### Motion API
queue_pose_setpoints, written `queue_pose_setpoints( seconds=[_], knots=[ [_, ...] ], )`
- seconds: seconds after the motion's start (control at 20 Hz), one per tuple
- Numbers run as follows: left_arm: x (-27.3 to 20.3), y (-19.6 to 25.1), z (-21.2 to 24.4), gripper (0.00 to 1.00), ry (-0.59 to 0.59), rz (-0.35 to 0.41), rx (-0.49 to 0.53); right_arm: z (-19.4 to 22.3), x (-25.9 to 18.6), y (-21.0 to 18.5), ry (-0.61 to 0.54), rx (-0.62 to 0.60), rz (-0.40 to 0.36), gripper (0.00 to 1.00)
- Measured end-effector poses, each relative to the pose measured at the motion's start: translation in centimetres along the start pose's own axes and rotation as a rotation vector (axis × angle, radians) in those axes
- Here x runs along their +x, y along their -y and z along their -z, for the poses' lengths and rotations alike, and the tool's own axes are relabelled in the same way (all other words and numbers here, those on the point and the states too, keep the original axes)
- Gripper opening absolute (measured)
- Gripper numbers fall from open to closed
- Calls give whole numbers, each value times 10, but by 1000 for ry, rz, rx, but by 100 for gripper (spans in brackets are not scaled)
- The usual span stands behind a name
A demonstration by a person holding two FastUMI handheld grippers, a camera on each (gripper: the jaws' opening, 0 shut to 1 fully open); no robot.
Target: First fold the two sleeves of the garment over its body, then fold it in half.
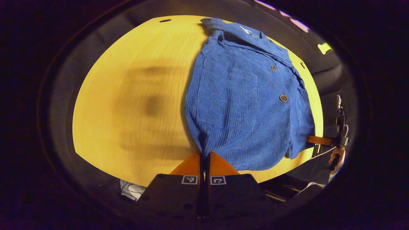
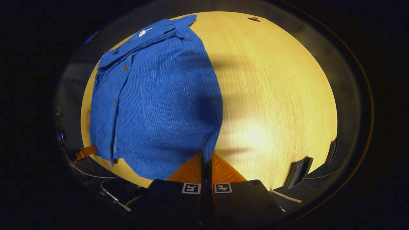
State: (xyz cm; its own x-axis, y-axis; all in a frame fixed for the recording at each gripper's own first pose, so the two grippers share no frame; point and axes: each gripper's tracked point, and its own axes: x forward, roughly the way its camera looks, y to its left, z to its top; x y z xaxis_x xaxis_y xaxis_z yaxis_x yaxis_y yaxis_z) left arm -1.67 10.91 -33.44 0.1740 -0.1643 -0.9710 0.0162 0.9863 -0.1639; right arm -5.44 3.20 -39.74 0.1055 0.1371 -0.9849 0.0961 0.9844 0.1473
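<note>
A blue corduroy shirt [image 1: 243,102] with buttons lies flat on the yellow wooden table [image 1: 127,95], collar at the far end. In the left gripper view, my left gripper [image 1: 204,153] is shut on the near corner of the shirt's hem. Across the hem the right gripper [image 1: 314,140] reaches under the other corner, held by a hand [image 1: 338,156]. In the right gripper view, the shirt [image 2: 159,105] fills the left half of the table [image 2: 271,95]. My right gripper [image 2: 206,155] pinches its near hem corner, and the left gripper [image 2: 84,152] shows at the far corner.
A small dark hole [image 2: 254,19] sits near the table's far edge. Dark brackets [image 2: 298,171] stand at the table's near right rim. Cables [image 2: 108,191] hang below the near edge. Bare tabletop stretches beside the shirt on both sides.
</note>
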Motion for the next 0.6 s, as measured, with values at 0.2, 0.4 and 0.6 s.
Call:
queue_pose_setpoints(
  seconds=[0.2,0.4,0.6],
  knots=[
    [-35,12,-32,0,52,75,39,-32,-40,-26,97,37,-51,2],
    [-79,18,-82,0,107,139,95,-68,-84,-44,185,23,-64,1],
    [-117,25,-141,0,143,170,146,-123,-123,-58,265,21,-66,1]
  ],
)
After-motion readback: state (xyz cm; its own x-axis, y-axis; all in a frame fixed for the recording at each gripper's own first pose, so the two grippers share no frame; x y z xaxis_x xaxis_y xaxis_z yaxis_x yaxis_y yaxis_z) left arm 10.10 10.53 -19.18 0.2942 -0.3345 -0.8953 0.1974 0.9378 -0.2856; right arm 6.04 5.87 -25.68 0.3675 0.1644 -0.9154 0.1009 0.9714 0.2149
